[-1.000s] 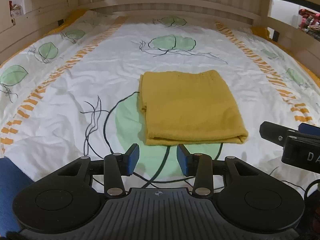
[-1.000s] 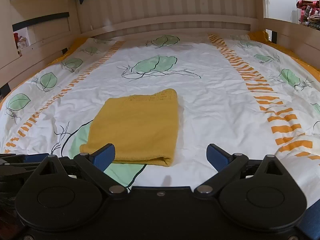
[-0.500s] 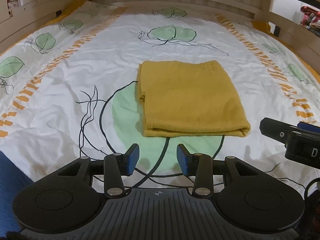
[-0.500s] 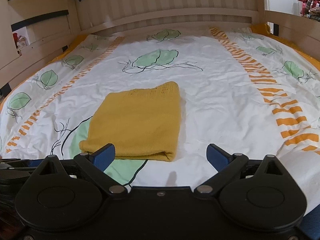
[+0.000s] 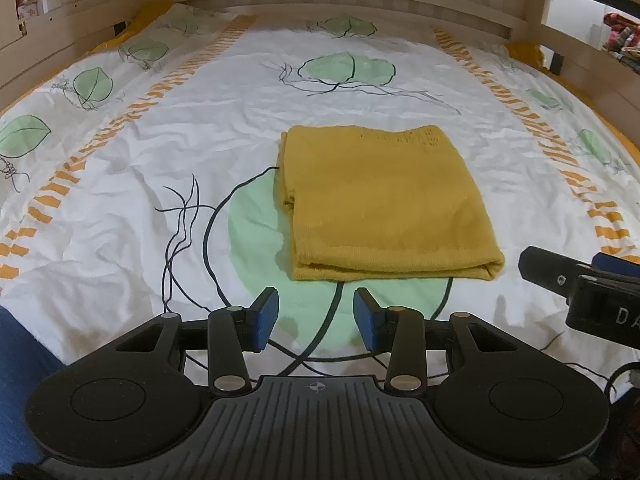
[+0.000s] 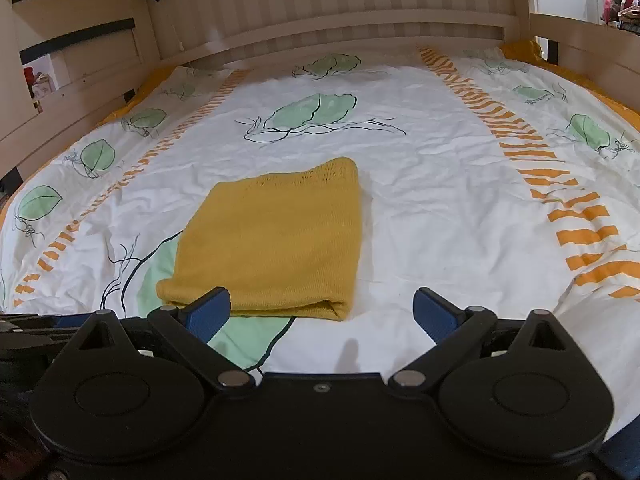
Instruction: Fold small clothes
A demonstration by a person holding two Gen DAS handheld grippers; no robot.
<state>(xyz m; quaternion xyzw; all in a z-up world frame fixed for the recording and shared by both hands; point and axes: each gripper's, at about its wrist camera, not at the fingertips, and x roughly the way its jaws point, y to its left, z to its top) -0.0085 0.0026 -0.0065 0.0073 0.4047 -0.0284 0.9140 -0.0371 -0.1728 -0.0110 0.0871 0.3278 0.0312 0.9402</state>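
Note:
A folded mustard-yellow knitted garment (image 5: 384,204) lies flat on the bed's white leaf-print cover (image 5: 160,152). It also shows in the right wrist view (image 6: 276,236). My left gripper (image 5: 316,318) is open and empty, just short of the garment's near folded edge. My right gripper (image 6: 322,312) is wide open and empty, near the garment's near right corner; its left fingertip (image 6: 210,312) overlaps the near edge in view. The right gripper's body shows at the right of the left wrist view (image 5: 580,288).
The bed has wooden rails at the far end (image 6: 340,28) and along both sides (image 5: 48,64). Orange-striped bands (image 6: 520,148) run along the cover. A blue cloth (image 5: 20,360) shows at the near left.
Both grippers have moved a little closer to the garment, which now looks larger and lower in both views. The garment has not moved. Both grippers stay open.

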